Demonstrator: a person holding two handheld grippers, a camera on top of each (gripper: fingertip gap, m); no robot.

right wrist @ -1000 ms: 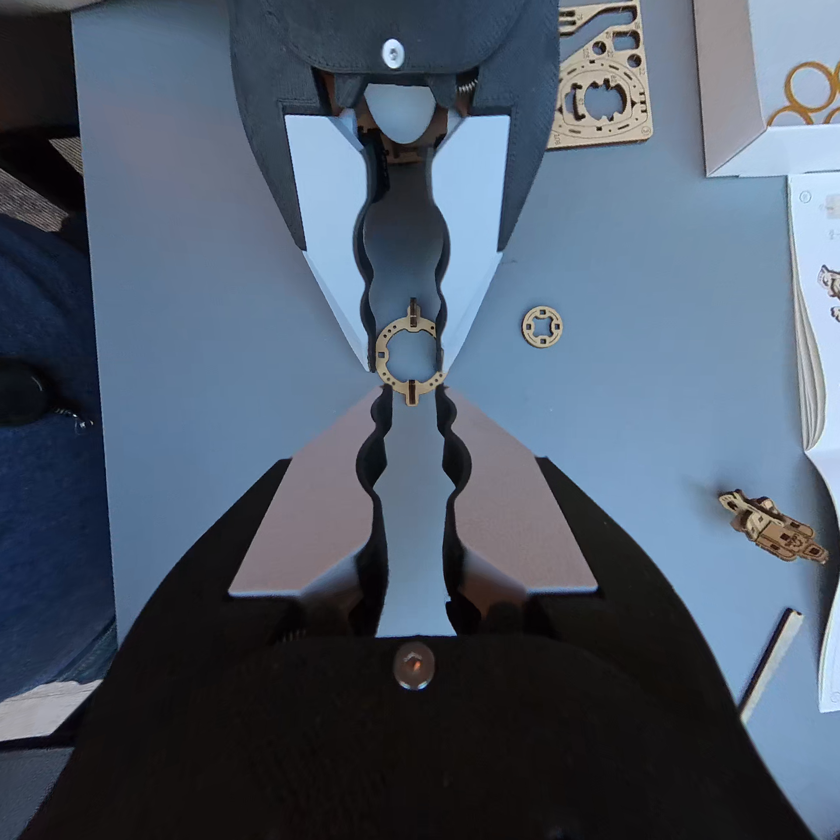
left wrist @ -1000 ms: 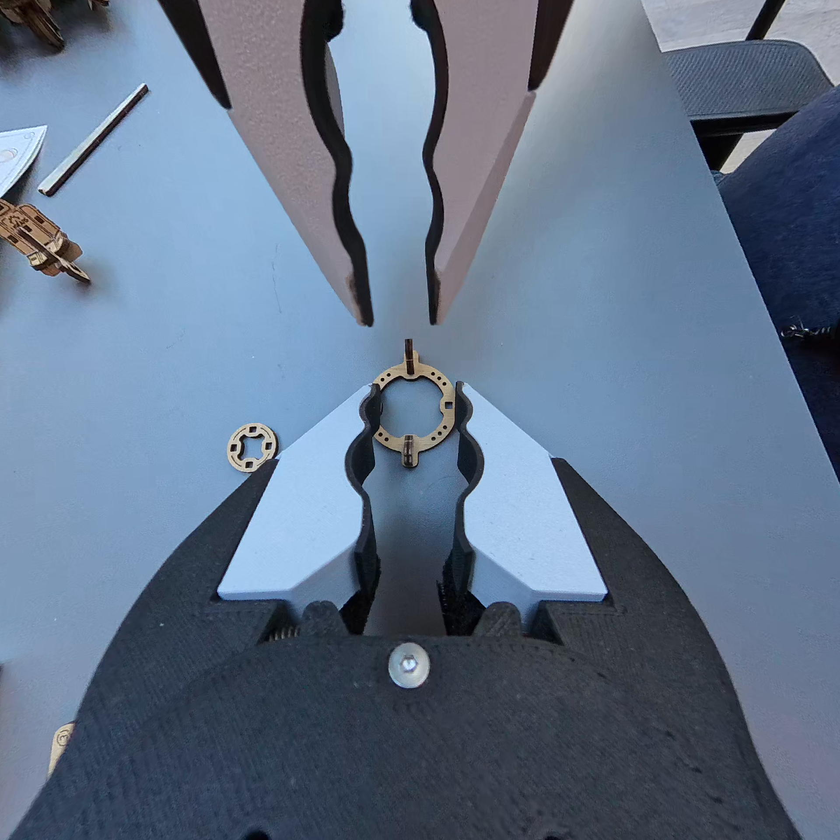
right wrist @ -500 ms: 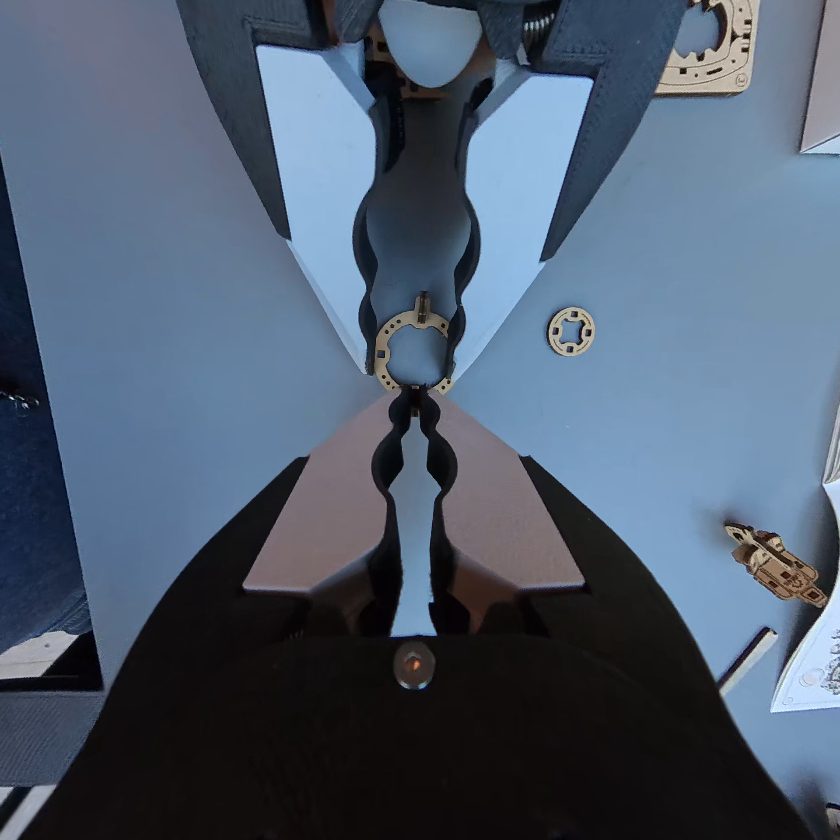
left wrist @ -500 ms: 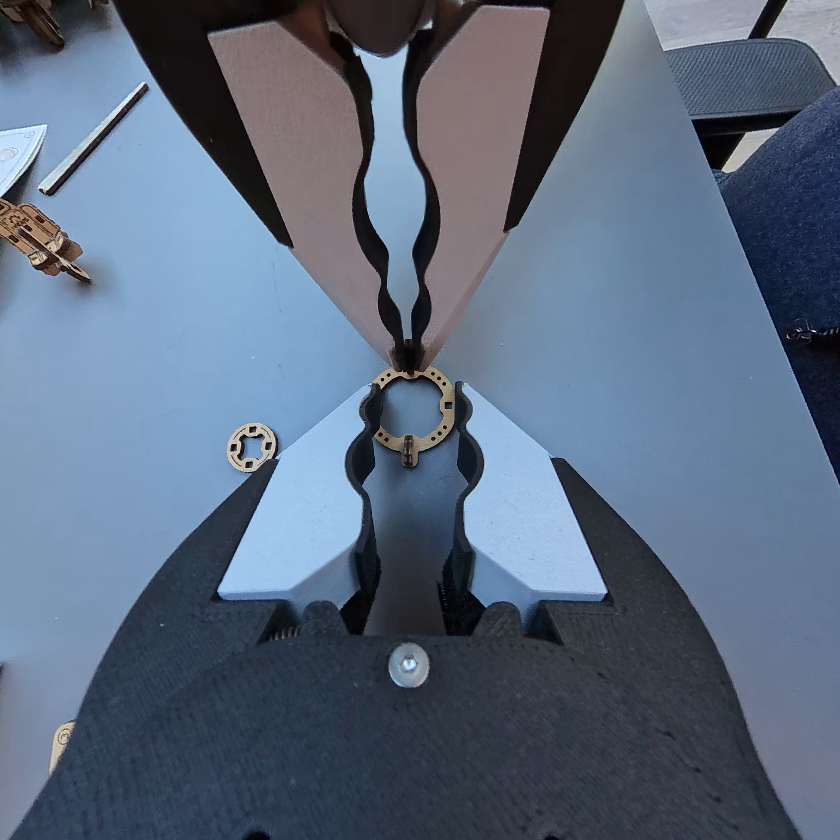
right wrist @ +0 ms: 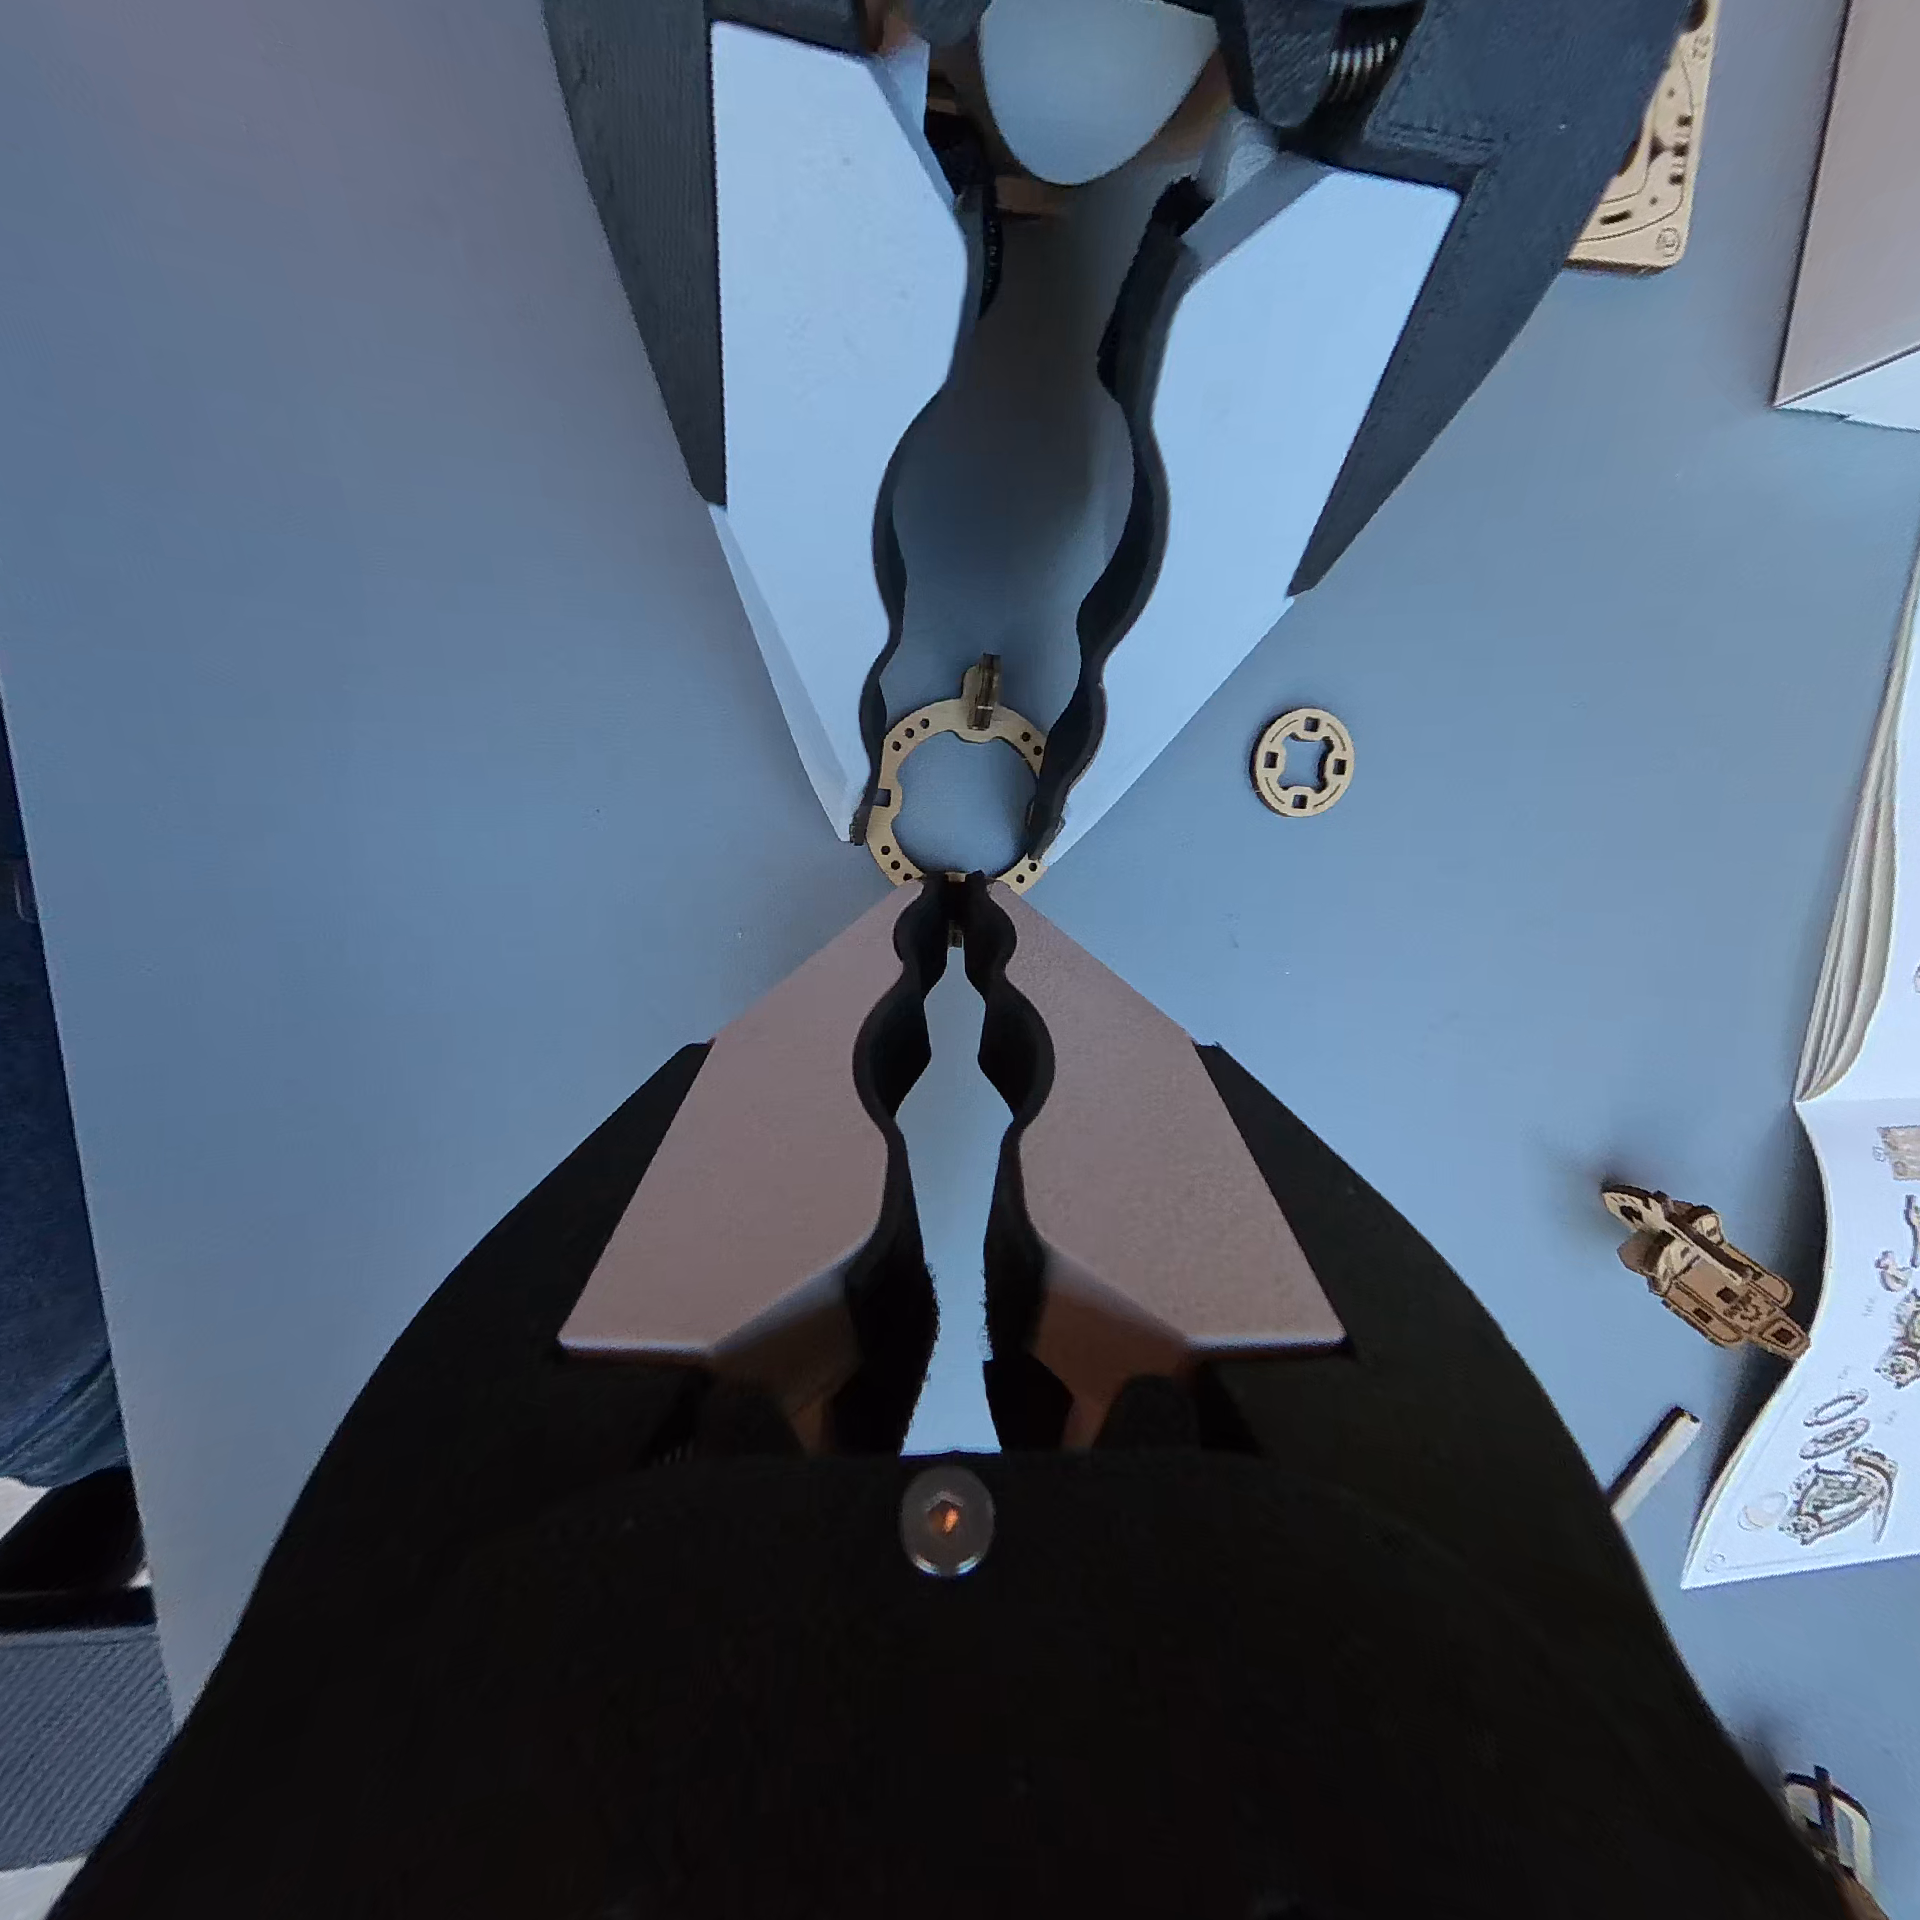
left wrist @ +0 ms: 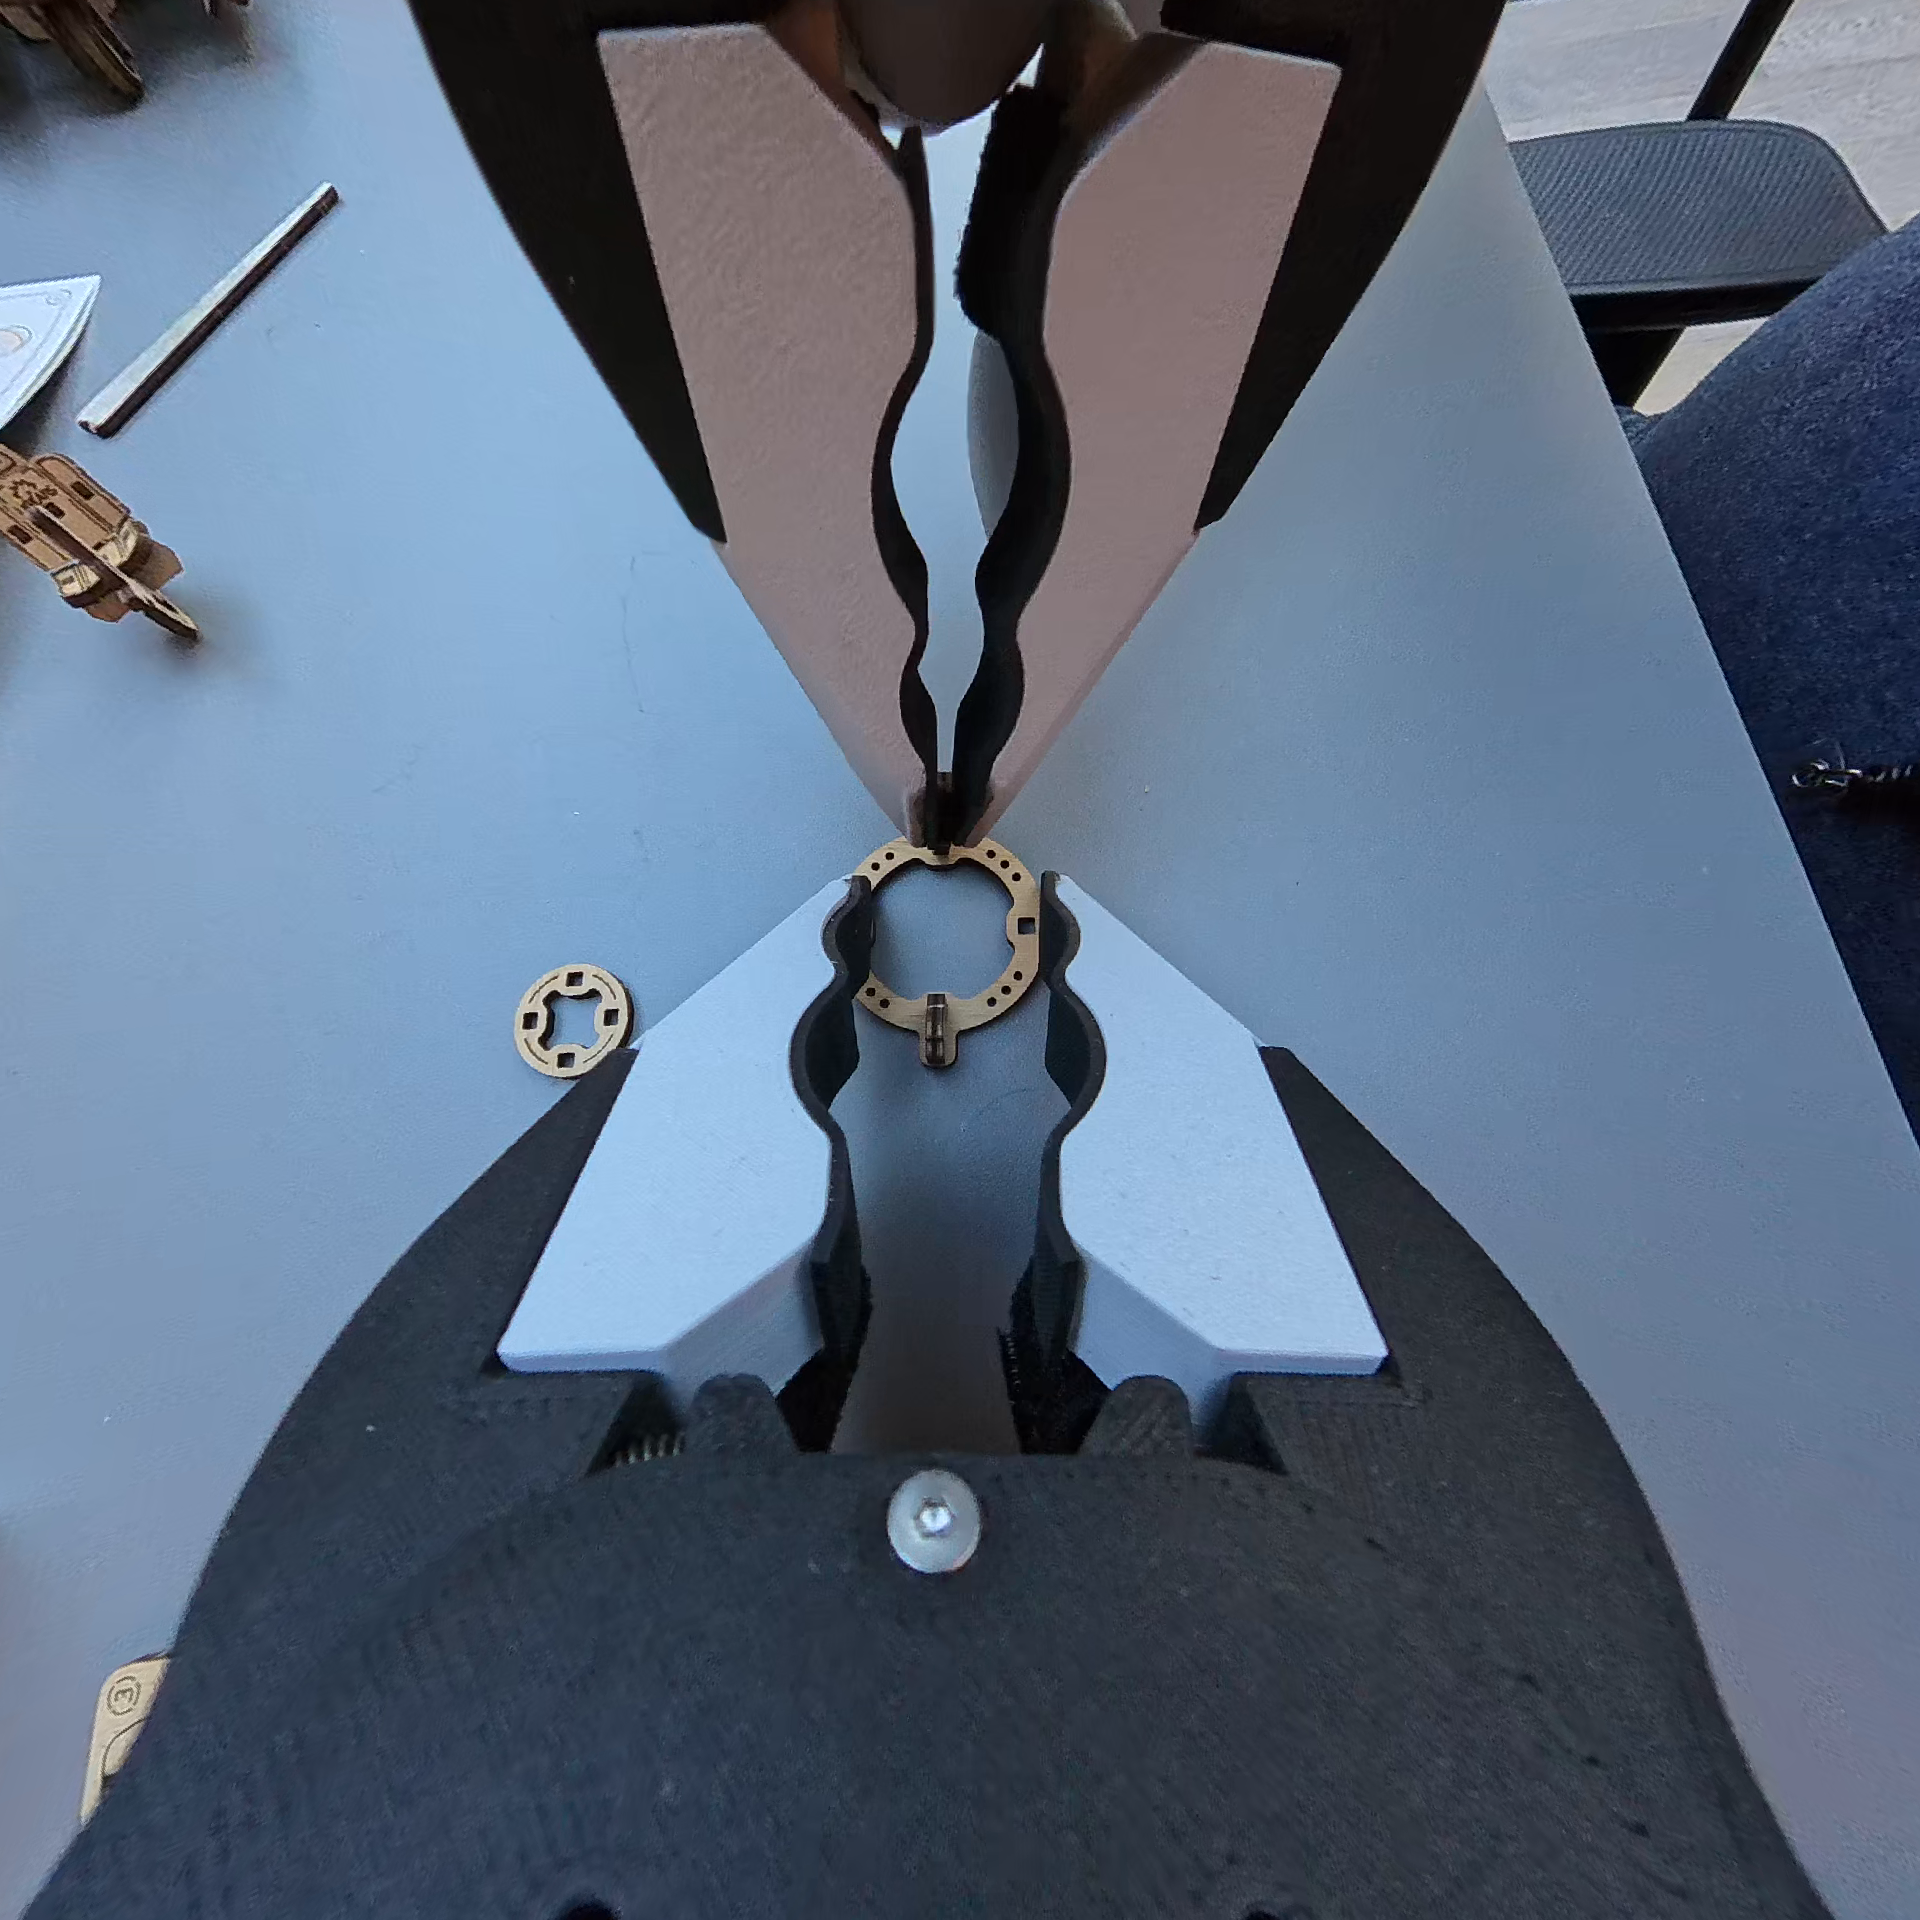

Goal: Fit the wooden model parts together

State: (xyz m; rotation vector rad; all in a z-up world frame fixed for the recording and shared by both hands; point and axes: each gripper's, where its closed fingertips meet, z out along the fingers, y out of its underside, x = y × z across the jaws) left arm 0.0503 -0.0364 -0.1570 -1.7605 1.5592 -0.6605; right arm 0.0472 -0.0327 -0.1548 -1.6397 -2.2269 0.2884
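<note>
A flat wooden ring (left wrist: 997,1000) with small holes is held level above the grey table (left wrist: 416,779). My left gripper (left wrist: 951,904), with pale fingers, is shut on the ring's two sides. A small wooden peg (left wrist: 936,1039) stands in the ring's near tab. My right gripper (left wrist: 940,831), with brown fingers, comes from the opposite side and is shut on a second small peg (right wrist: 954,912) at the ring's far tab. In the right wrist view the ring (right wrist: 902,750) sits just beyond my right gripper (right wrist: 956,883), between the fingers of the left gripper (right wrist: 956,821).
A small wooden disc (left wrist: 574,1021) with a cross-shaped hole lies on the table left of the left gripper. A wooden sub-assembly (right wrist: 1704,1283), a stick (right wrist: 1652,1475), a booklet (right wrist: 1860,1247), a parts sheet (right wrist: 1631,156) and a box (right wrist: 1860,208) lie nearby. A chair (left wrist: 1683,229) stands beyond the table edge. My left and right fingertips are right by each other. The small wooden disc (left wrist: 574,1021) lies around 6 centimetres away from my left fingertips. It turns up in the right wrist view (right wrist: 1302,758) as well.
My right gripper has moved in to the ring and closed on the peg at its far tab. My left gripper has kept hold of the ring without moving.
</note>
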